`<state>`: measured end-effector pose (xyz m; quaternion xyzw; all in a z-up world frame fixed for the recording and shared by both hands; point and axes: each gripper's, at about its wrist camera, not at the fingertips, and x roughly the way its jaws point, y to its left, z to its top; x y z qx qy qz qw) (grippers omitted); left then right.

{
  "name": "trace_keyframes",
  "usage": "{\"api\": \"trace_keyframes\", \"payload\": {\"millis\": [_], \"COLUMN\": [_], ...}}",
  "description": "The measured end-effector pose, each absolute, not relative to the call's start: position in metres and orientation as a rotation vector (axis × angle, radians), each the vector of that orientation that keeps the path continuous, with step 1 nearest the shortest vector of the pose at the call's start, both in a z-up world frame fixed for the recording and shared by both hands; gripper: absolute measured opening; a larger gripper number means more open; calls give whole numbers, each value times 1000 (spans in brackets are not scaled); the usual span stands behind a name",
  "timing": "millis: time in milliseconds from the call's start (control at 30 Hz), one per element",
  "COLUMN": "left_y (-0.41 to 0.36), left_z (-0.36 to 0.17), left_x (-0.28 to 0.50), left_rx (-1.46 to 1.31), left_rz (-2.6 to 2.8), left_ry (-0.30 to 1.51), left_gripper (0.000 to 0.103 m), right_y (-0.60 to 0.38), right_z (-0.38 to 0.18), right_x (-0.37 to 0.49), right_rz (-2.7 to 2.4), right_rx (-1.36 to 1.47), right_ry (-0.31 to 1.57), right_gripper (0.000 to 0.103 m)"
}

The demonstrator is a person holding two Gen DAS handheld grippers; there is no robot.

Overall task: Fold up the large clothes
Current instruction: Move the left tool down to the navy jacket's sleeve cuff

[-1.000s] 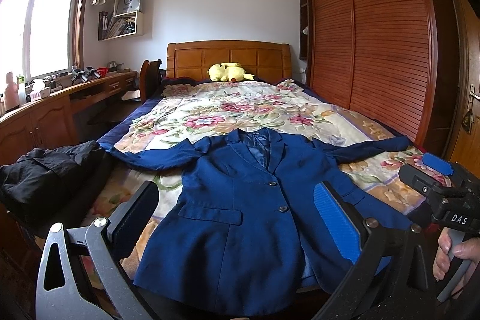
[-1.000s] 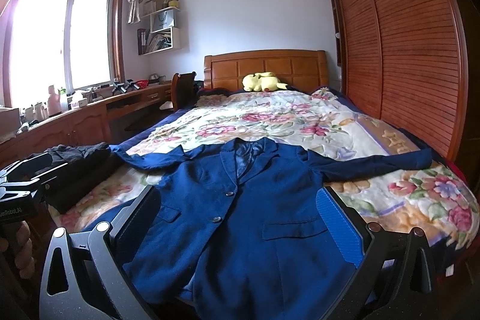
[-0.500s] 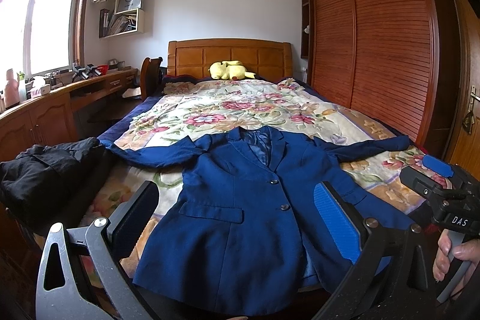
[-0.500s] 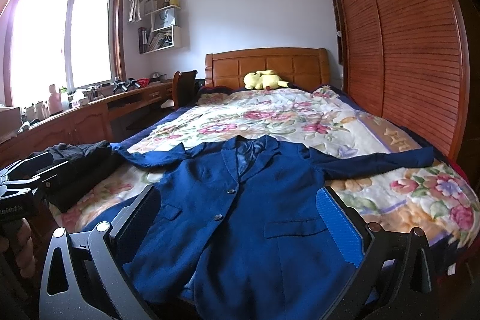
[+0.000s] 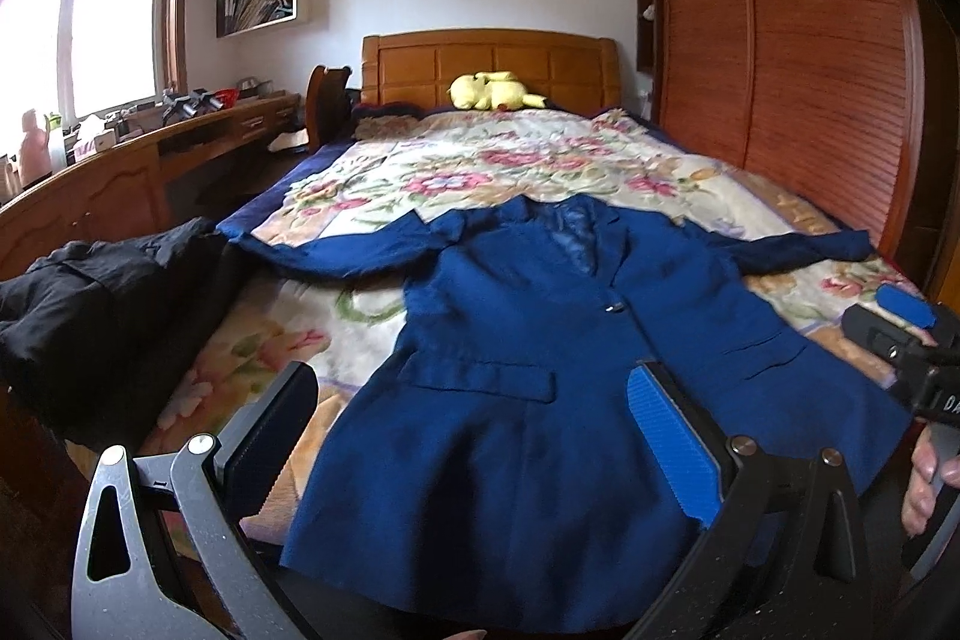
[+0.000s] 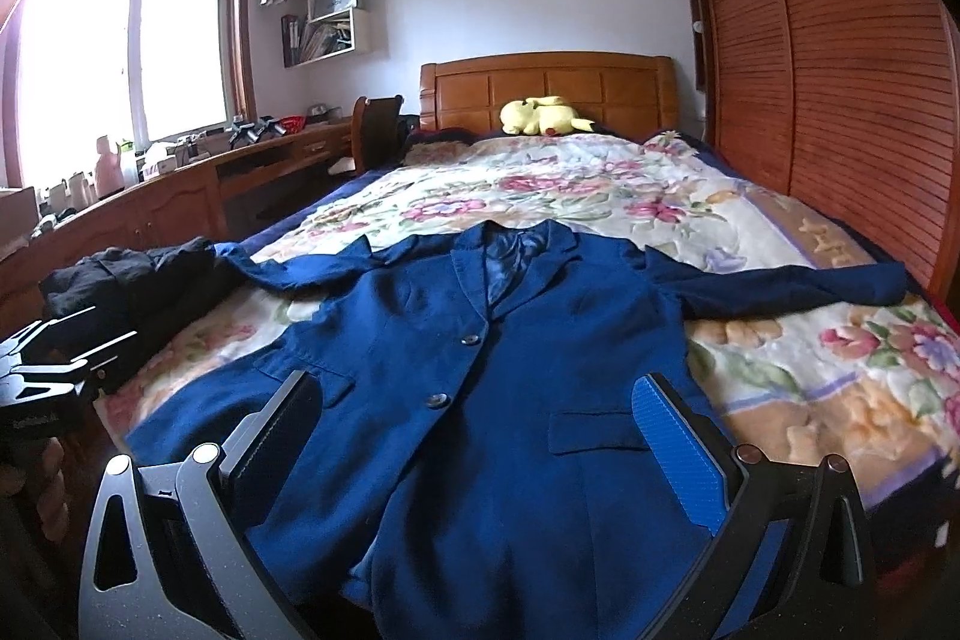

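A navy blue blazer (image 5: 528, 340) (image 6: 492, 376) lies face up and buttoned on the floral bedspread (image 5: 480, 160) (image 6: 570, 184), both sleeves spread out sideways, hem toward me. My left gripper (image 5: 474, 436) hovers open over the blazer's lower left part, nothing between its fingers. My right gripper (image 6: 480, 436) hovers open over the lower right part, also holding nothing. In the left wrist view the right gripper (image 5: 900, 334) shows at the right edge, held by a hand (image 5: 927, 478). The left gripper (image 6: 42, 370) shows at the left edge of the right wrist view.
A black garment (image 5: 102, 304) (image 6: 120, 280) is heaped at the bed's near left corner. A yellow plush toy (image 5: 492, 91) (image 6: 543, 115) sits by the wooden headboard. A wooden desk (image 5: 120, 160) runs along the left wall; a slatted wardrobe (image 5: 810, 70) stands right.
Both grippers have moved forward and a little lower toward the blazer, which now fills more of each view. The blazer itself has not moved.
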<state>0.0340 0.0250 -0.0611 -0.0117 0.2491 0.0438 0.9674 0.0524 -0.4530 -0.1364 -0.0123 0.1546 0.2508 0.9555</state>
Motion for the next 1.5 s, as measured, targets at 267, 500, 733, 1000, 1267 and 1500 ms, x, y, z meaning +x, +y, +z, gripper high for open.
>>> {"api": "trace_keyframes", "payload": {"millis": [267,500,733,1000,1267,1500], "left_y": [52,74,100,137,166,191], "left_z": [-89,-97,-99,-102,-123,-134], "left_x": [59,81,116,165,205,244], "left_rx": [-55,-92,-81,-100,-128,-185], "left_rz": [97,78,77,98,134,157], "left_ry": [568,593,617,637,678,722], "left_gripper": [103,103,103,103,103,103], "right_y": [-438,-422,-400,-375,-359,-376], "right_z": [-147,-155,-149,-150,-172,-180], "right_x": [78,106,136,171,199,196], "right_rz": [541,572,598,629,676,708], "right_rx": [-36,-36,-55,-69,-102,-65], "right_ry": [320,354,347,371,433,474], "right_gripper": [103,103,103,103,103,103]}}
